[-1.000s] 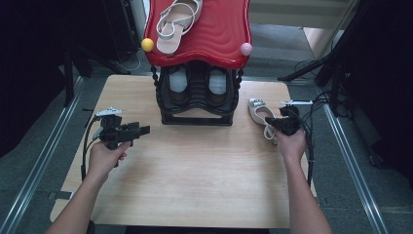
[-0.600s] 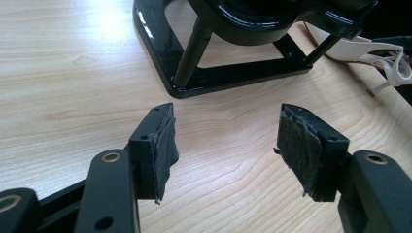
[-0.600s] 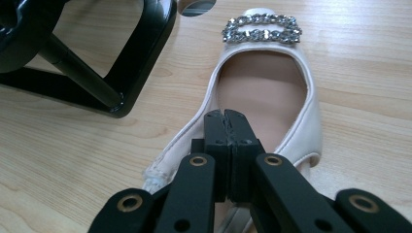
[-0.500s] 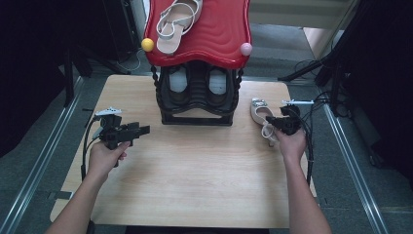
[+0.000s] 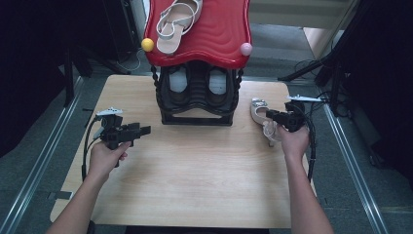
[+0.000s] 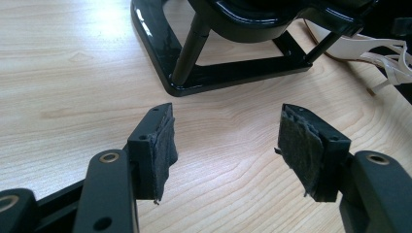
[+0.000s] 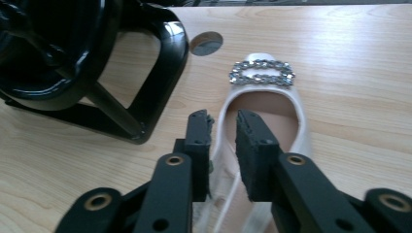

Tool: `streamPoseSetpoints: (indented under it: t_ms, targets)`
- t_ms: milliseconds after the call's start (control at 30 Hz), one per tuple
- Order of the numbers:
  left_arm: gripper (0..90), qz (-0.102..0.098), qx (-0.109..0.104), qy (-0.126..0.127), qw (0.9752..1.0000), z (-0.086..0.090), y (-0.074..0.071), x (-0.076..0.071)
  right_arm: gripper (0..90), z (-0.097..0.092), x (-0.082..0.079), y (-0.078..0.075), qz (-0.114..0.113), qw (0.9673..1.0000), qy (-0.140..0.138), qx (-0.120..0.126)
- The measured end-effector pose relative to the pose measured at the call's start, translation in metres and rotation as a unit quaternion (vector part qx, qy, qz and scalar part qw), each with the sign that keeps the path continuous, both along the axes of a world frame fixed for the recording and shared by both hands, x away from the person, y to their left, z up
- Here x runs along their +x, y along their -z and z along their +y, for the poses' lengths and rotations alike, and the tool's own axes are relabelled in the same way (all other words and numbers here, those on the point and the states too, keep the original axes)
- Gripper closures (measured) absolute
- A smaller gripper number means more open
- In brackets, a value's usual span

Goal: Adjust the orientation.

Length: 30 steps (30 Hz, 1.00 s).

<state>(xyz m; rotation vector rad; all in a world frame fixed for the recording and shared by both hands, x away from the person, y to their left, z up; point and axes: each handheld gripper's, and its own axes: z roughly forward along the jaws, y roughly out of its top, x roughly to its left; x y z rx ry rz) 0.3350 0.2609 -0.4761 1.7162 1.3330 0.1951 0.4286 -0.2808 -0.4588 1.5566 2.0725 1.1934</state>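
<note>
not much has moved since the earlier pictures: both hands sit in nearly the same spots, but the jaws of the right gripper (image 7: 222, 127) have just been opening.

on the big wooden surface (image 5: 195, 170) stands a shoe rack (image 5: 197, 100) with a red top (image 5: 219, 34). one pale sandal (image 5: 176, 22) lies up there. its partner, the shoe (image 7: 262, 97), lies flat on the surface just to the right of the rack. the right gripper is over the shoe's side edge, with its jaws a little way apart. the thin edge runs through the gap between them, and it does not look pinched now. so my guess is the shoe has been let go here, or the hold is being fixed.

the left gripper (image 6: 223, 141) waits over bare wood in front of the rack, with its jaws wide apart and nothing between them.

if the shoe must go up on the red top beside the other one, the next move needs the right jaws to close firmly on the edge and then lift it straight up, clear of the rack's frame.

the high view shows the red top, the sandal, and a yellow ball (image 5: 147, 44) and a pink ball (image 5: 246, 48) at its corners. the right gripper view shows the shiny buckle (image 7: 262, 73) on the shoe's toe and a small round hole (image 7: 206, 42) in the surface.
</note>
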Motion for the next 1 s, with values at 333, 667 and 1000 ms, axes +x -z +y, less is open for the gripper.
streamPoseSetpoints:
  t_ms: [333, 667, 1000]
  targets:
    - [38.1, -0.002, -0.001, 0.001, 1.0000, 0.000, 0.000, 0.000, 67.7, 0.016, 0.005, 0.014, 0.014, 0.9997, -0.011, -0.015]
    - [37.8, -0.001, 0.000, 0.000, 1.0000, 0.000, 0.000, -0.001, 70.5, 0.016, 0.009, 0.032, 0.031, 0.9993, 0.001, -0.022]
    - [37.8, -0.003, 0.002, -0.001, 1.0000, 0.000, 0.000, -0.001, 77.1, 0.022, 0.010, 0.035, 0.036, 0.9984, 0.002, -0.045]
